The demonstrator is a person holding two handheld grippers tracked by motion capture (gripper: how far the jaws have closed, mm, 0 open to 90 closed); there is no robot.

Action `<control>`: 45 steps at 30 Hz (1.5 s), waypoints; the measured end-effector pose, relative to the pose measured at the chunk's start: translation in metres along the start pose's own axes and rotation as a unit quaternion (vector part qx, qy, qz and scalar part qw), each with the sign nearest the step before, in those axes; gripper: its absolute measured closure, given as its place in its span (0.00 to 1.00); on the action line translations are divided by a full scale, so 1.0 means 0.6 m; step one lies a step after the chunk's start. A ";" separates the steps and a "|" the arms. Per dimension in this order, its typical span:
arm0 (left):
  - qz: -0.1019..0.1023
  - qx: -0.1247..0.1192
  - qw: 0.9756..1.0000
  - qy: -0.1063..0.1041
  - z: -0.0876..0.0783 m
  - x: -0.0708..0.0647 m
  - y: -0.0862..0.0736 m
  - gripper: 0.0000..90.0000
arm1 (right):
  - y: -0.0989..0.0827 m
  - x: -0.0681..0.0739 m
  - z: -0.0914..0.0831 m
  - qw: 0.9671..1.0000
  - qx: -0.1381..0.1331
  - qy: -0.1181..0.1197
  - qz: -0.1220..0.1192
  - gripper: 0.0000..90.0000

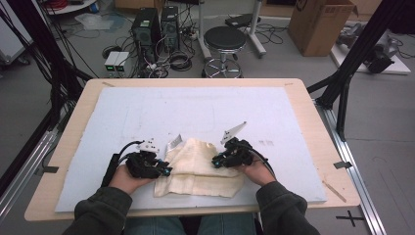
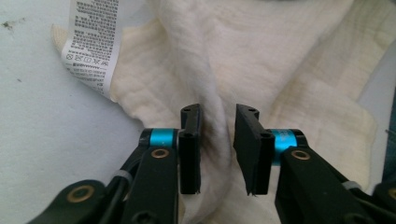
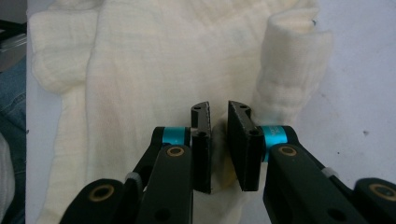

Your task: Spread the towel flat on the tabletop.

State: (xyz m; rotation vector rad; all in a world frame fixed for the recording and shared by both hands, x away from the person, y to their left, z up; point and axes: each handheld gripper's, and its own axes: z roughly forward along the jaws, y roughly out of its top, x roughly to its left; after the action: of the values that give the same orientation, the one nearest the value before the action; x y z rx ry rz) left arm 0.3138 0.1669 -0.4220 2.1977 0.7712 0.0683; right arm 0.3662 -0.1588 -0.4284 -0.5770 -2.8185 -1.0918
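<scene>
A cream cloth [image 1: 198, 169] lies folded and rumpled on the pale blue mat [image 1: 147, 112] that covers the tabletop [image 1: 313, 112], close to the near edge and about midway between the left and right edges. A white care label [image 1: 173, 143] sticks out from the cloth's far left corner and lies on the mat.

The left claw [image 1: 165, 171] sits at the cloth's left side, held in the person's left hand [image 1: 125, 178]. In the left gripper view its jaws stand apart with a raised ridge of cloth [image 2: 217, 140] running between them; the fabric seems to brush the inner face of the left jaw, but the pads do not pinch it. The label [image 2: 91, 44] hangs at the upper left of that view, printed with small text and wash symbols.

The right claw [image 1: 215, 161] sits at the cloth's right side, held in the right hand [image 1: 257, 171]. In the right gripper view its jaws are a little apart, with a narrow gap between them and cloth [image 3: 154, 70] below and beyond; whether a thin fold still sits inside the gap is hard to tell. A rolled edge of cloth [image 3: 292, 65] rises just to the right of that claw's jaws, next to bare mat [image 3: 359, 93].

Both sleeves [image 1: 105, 210] come in over the near edge of the tabletop.
</scene>
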 end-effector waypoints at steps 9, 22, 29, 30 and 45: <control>-0.019 -0.050 0.998 0.023 -0.035 0.028 0.031 0.77 | -0.004 0.004 0.008 1.000 -0.004 -0.008 -0.003 0.87; -0.066 -0.047 0.991 0.108 0.033 0.072 0.052 0.80 | -0.014 0.006 0.009 1.000 -0.024 -0.012 -0.006 0.87; -0.077 -0.017 0.990 0.121 0.060 0.082 0.051 0.69 | -0.014 0.007 0.009 0.999 -0.025 -0.015 -0.012 0.86; -0.078 -0.020 0.989 0.124 0.062 0.080 0.051 0.69 | -0.014 0.007 0.009 0.999 -0.025 -0.016 -0.013 0.86; -0.019 -0.011 0.990 0.141 0.046 0.058 0.053 0.95 | -0.012 0.003 -0.013 0.998 -0.064 -0.018 -0.001 0.74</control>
State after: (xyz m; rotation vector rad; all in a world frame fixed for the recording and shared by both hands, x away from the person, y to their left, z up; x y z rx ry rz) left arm 0.3661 0.1513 -0.4254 2.1777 0.9625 0.3734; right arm 0.3614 -0.1681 -0.4268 -0.6095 -2.7944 -1.2819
